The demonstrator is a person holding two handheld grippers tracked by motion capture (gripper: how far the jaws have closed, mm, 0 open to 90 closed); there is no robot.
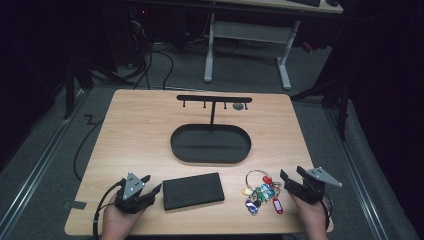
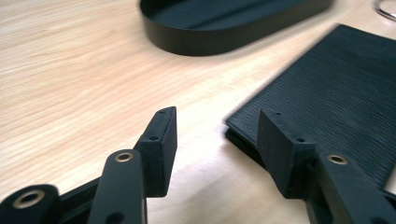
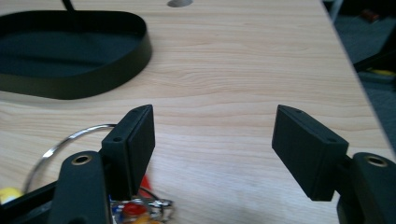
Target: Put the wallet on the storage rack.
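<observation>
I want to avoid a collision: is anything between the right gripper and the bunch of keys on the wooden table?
Nothing visible: the open right gripper sits just right of the keys with coloured tags on a metal ring, with bare wooden table between.

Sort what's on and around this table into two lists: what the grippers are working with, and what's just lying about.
In the job:
- left gripper, open beside the black wallet
- right gripper, open next to the key bunch
- likely the oval tray with its hook stand

Lying about:
- white desk frame behind
- floor cables
</observation>
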